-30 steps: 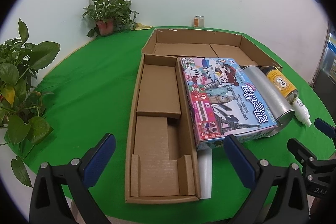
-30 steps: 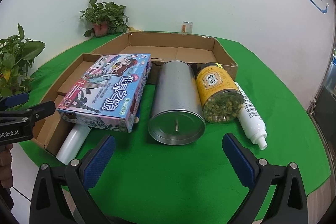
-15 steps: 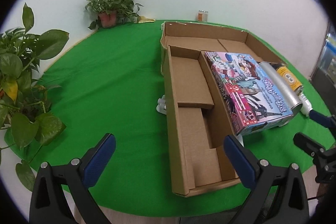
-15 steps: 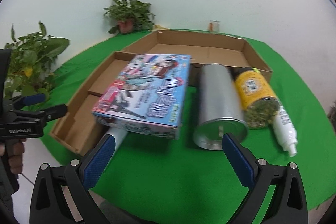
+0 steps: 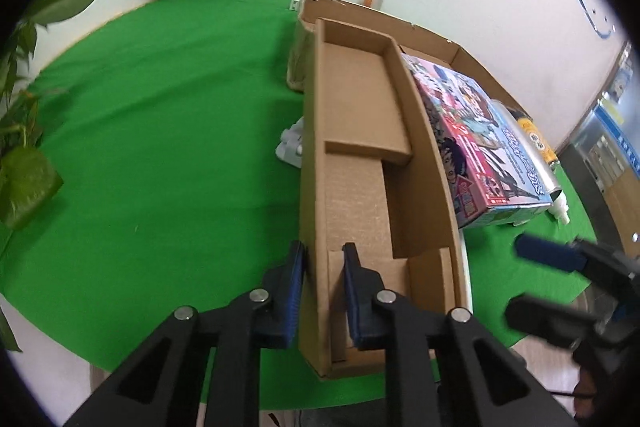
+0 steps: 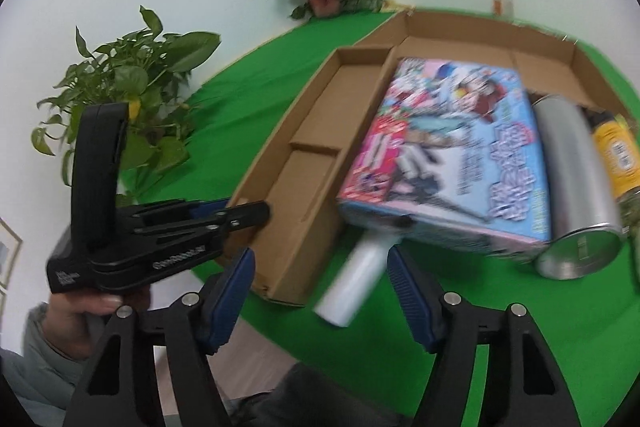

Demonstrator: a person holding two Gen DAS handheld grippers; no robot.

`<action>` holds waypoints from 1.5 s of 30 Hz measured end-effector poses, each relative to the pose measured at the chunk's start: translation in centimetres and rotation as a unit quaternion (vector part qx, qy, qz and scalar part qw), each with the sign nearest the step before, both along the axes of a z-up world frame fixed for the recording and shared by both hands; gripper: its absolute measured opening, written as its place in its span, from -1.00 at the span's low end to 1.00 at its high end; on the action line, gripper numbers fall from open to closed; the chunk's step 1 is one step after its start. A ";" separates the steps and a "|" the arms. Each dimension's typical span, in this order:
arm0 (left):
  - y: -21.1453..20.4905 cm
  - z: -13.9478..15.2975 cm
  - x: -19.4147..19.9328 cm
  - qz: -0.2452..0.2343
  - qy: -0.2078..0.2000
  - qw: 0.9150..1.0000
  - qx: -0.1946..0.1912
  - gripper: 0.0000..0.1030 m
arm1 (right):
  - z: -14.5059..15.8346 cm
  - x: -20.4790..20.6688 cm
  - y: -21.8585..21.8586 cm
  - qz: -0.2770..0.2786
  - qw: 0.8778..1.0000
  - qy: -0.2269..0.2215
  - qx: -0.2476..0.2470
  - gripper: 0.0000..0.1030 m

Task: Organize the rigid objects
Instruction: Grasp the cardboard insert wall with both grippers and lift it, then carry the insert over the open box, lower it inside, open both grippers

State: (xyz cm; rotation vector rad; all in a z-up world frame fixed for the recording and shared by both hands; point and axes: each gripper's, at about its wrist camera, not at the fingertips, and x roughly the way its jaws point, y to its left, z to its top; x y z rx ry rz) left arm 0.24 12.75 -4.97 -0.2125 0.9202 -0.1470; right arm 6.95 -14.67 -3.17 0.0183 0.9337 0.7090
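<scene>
Because the right wrist view is smeared by motion, the print on the colourful game box (image 6: 448, 151) cannot be read, and the white roll (image 6: 354, 283) beneath its near corner is half hidden under it. At the right edge of that frame the silver canister (image 6: 576, 187) shows whole, but the yellow-labelled jar (image 6: 618, 155) beyond it is cut off. In the left wrist view the left gripper (image 5: 323, 291) sits at lower centre, its jaws clamped on the near left wall of the cardboard tray (image 5: 360, 131), one blue pad outside and one inside. The right gripper (image 6: 320, 291), at lower centre of its own frame, has just been closing and stands about half apart, with the end of the white roll between its pads, not visibly pressed.
</scene>
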 end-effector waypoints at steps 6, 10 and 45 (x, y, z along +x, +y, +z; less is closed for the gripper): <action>0.8 0.1 -1.4 0.009 0.013 1.000 -0.016 -0.65 | -2.4 0.8 4.4 -0.015 0.999 0.036 -0.037 -0.21; 0.4 0.1 -2.2 0.003 0.021 0.999 -0.025 -0.63 | -3.5 0.8 6.1 -0.021 0.997 0.054 -0.052 -0.36; 0.0 6.9 -4.0 0.010 -0.061 0.998 0.002 -0.58 | 1.1 -0.7 5.5 -0.030 1.000 0.001 -0.010 -0.51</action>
